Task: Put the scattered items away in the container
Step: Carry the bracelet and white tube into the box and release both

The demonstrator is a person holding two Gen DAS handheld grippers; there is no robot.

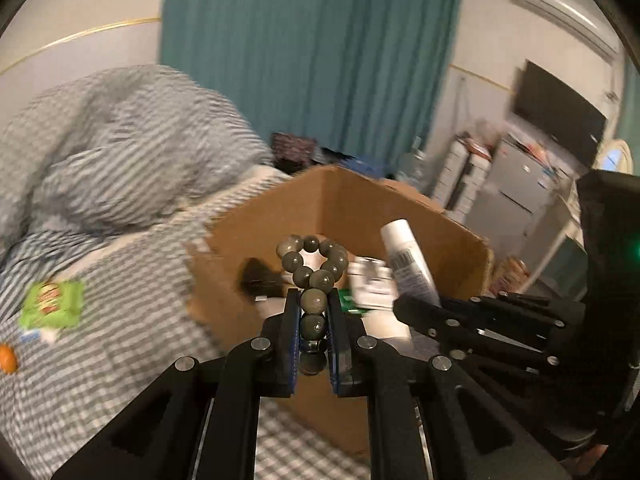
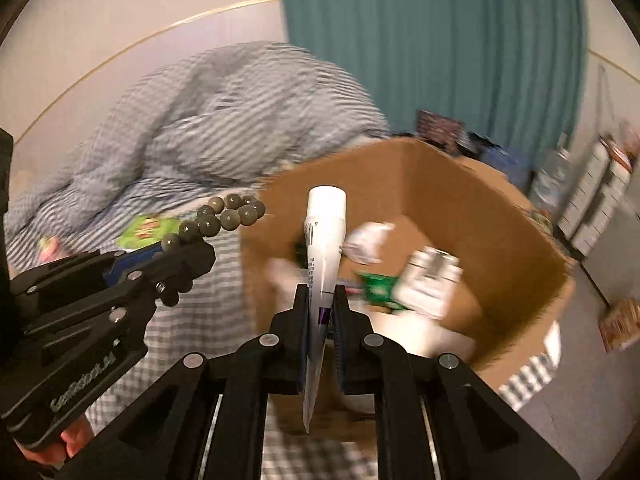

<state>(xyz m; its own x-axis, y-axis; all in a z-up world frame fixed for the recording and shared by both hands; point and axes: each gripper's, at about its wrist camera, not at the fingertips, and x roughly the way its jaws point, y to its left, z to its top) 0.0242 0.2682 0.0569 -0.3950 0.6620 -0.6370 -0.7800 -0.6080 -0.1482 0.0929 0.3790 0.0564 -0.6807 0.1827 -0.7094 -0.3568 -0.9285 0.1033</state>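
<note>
My left gripper [image 1: 314,300] is shut on a grey-green bead bracelet [image 1: 316,266], held at the near rim of an open cardboard box [image 1: 352,200]. It also shows in the right wrist view [image 2: 188,248] with the bracelet [image 2: 224,218] sticking out, left of the box [image 2: 460,200]. My right gripper [image 2: 322,292] is shut on a white tube [image 2: 324,236], cap forward, over the box's near edge. The tube shows in the left wrist view [image 1: 408,260]. Several white and green items [image 2: 424,280] lie inside the box.
The box sits on a bed with a blue-white checked sheet [image 1: 120,320] and a heaped striped duvet [image 1: 120,152]. A green packet [image 1: 54,304] and a small orange thing [image 1: 8,358] lie on the sheet at left. A teal curtain [image 1: 312,52] hangs behind.
</note>
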